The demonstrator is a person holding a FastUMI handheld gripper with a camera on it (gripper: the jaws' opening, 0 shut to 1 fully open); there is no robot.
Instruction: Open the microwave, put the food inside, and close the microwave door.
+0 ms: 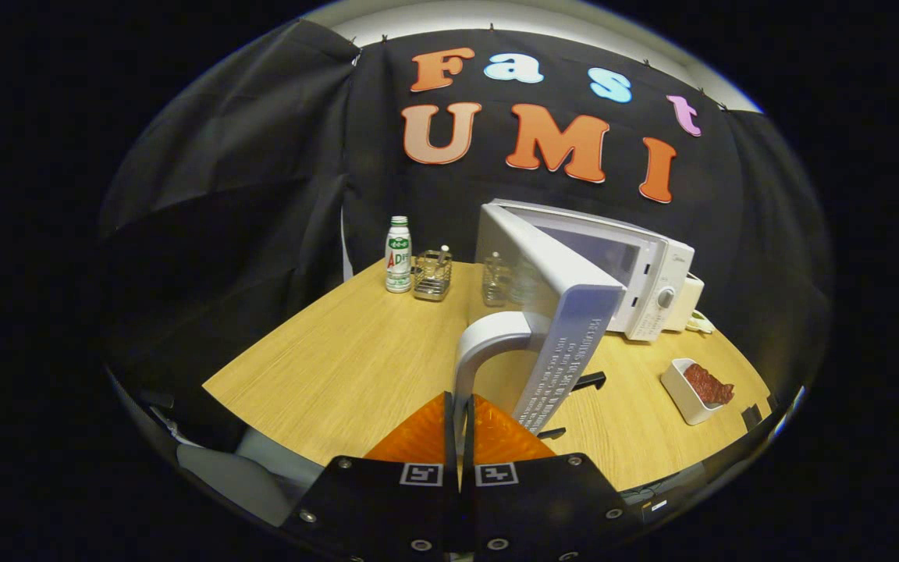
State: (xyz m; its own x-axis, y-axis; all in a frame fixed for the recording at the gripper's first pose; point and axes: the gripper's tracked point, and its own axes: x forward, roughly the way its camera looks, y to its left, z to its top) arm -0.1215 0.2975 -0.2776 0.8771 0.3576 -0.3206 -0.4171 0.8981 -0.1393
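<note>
At the bottom centre of the frame the hand-held gripper (pixel 460 417) is clamped, both fingers pressed on the lower end of the door handle (pixel 488 336). The microwave door (pixel 566 312) stands swung well out from the microwave (pixel 637 273) at centre right.

Risk: the hold sits low on a curved handle, so a sideways pull could slip the fingers off; pulling too hard could drag the microwave across the bench (pixel 356 359).

Lower right, well apart from the fingers, a white dish (pixel 687 394) holds the reddish food (pixel 708 384), not yet loaded.

Farther back, left of the door: a capped bottle (pixel 398 255), contents unseen, beside a clear holder (pixel 432 277) whose contents I cannot identify.
</note>
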